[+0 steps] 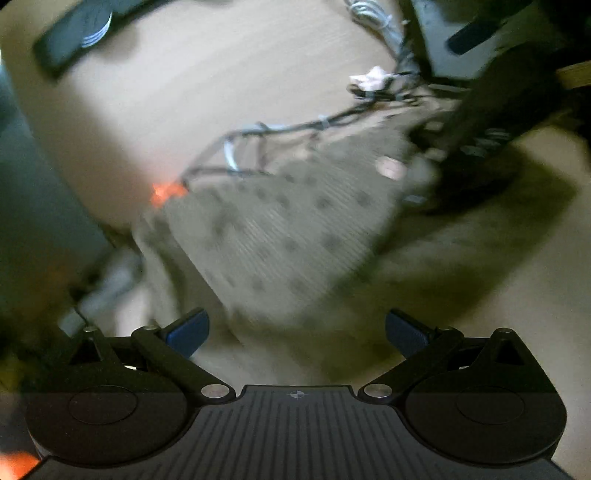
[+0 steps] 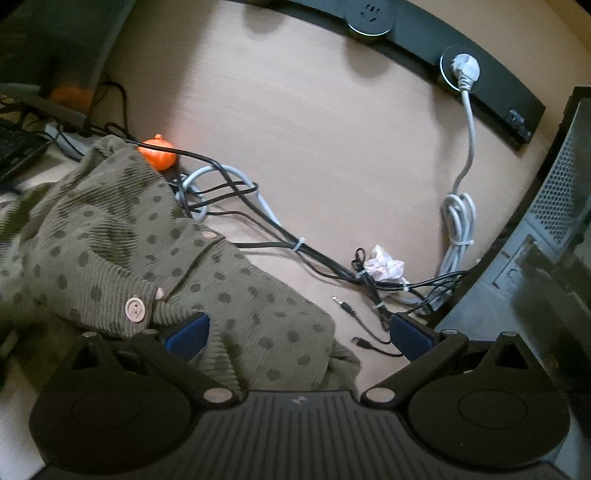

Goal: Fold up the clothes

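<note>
An olive green ribbed garment with dark dots and pale buttons [image 2: 155,266] lies crumpled on the beige table. In the right wrist view it fills the lower left. My right gripper [image 2: 299,336] is open just above its near edge, and the left blue pad [image 2: 188,334] touches the fabric. In the blurred left wrist view the same garment [image 1: 280,229] stretches away from the middle. My left gripper [image 1: 297,332] is open over its near end with nothing between the pads. A dark blurred shape [image 1: 480,140] sits at the garment's far end; what it is cannot be made out.
A small orange object [image 2: 159,153] and a tangle of black and grey cables [image 2: 295,247] lie beside the garment. A crumpled tissue [image 2: 384,266] is further right. A black socket strip [image 2: 406,33] runs along the back, a computer case [image 2: 546,240] stands right, and a keyboard [image 2: 14,151] lies left.
</note>
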A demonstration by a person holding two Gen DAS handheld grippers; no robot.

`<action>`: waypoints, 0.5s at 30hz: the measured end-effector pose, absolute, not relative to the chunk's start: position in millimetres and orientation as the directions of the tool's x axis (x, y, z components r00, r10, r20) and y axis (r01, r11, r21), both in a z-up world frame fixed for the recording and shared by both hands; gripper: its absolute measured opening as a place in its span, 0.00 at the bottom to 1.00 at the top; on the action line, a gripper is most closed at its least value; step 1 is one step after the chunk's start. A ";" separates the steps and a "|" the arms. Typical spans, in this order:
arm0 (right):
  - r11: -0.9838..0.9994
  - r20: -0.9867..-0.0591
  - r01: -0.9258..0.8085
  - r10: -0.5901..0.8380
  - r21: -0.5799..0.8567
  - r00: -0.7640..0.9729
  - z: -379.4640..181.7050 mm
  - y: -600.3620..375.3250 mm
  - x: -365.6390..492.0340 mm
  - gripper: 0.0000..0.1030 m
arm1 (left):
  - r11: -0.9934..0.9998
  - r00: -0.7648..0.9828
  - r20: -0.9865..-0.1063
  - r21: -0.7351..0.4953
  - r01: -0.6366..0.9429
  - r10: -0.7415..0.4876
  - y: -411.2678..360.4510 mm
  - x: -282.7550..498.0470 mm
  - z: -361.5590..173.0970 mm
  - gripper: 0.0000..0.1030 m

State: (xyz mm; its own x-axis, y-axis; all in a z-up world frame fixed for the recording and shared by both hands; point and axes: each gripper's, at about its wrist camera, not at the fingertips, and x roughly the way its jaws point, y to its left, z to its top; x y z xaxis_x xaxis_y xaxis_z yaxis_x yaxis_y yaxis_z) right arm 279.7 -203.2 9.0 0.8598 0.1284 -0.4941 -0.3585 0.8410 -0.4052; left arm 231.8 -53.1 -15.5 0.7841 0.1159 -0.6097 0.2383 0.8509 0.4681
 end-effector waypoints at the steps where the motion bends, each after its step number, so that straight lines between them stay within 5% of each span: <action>1: 0.844 -0.503 -0.371 0.145 -0.386 0.852 10.2 -202.6 277.2 1.00 | 0.845 0.798 -0.585 0.492 0.209 0.143 -50.2 241.4 -11.8 1.00; 8: 0.781 -0.577 -0.500 0.226 -0.374 0.785 -10.7 -180.4 265.9 1.00 | 0.893 0.829 -0.521 0.447 0.061 0.205 -18.0 293.0 26.5 1.00; 10: 0.808 -0.519 -0.404 0.146 -0.428 0.842 -9.6 -180.1 274.0 1.00 | 0.905 0.833 -0.521 0.421 0.060 0.187 -14.5 294.0 30.8 1.00; 15: 0.932 -0.383 -0.194 0.066 -0.306 0.921 40.1 -210.8 302.9 1.00 | 0.942 0.841 -0.539 0.302 0.143 0.045 -12.4 281.5 40.1 1.00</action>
